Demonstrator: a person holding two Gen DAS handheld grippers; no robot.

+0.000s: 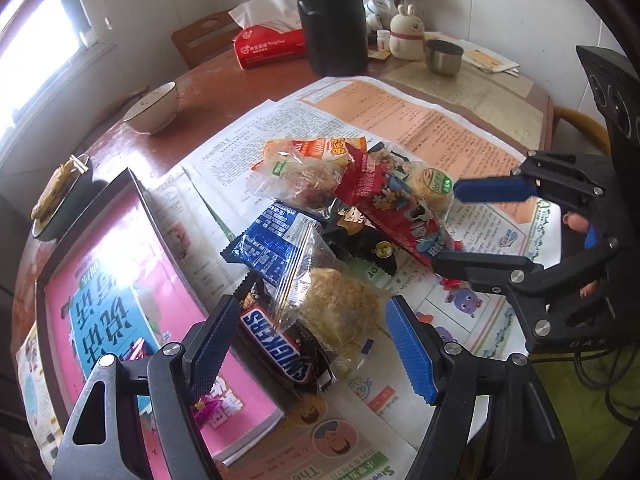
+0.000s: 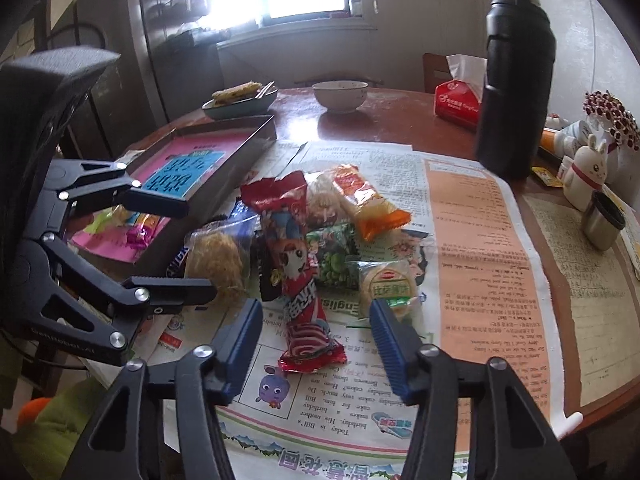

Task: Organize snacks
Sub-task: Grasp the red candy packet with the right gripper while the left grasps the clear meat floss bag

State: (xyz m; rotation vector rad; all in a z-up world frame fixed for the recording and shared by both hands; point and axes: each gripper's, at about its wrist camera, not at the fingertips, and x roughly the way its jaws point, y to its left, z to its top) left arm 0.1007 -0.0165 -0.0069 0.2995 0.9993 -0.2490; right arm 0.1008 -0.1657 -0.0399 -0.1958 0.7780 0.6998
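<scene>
A heap of snack packets lies on newspaper (image 1: pixel 400 120). My left gripper (image 1: pixel 312 348) stands open over its near end, with a Snickers bar (image 1: pixel 276 348) and a clear bag of floss cake (image 1: pixel 340 304) between its pads, apart from both. A blue packet (image 1: pixel 264 248) and a black one (image 1: pixel 360 240) lie just beyond. My right gripper (image 2: pixel 316 344) is open around the tail of a long red packet (image 2: pixel 296 264), with gaps on both sides. Beside that lie a green pea packet (image 2: pixel 334 256), a round cake packet (image 2: pixel 388 284) and an orange packet (image 2: pixel 368 204). A dark tray (image 2: pixel 236 160) with a pink lining sits left of the heap, holding a few small sweets.
A tall black flask (image 2: pixel 516 80) stands behind the heap. Further back are a red tissue pack (image 1: pixel 268 44), a bowl (image 1: pixel 154 108), a plate of food (image 1: pixel 60 196), a steel cup (image 1: pixel 444 56) and a rabbit figurine (image 1: pixel 406 34). The table edge curves close on the right.
</scene>
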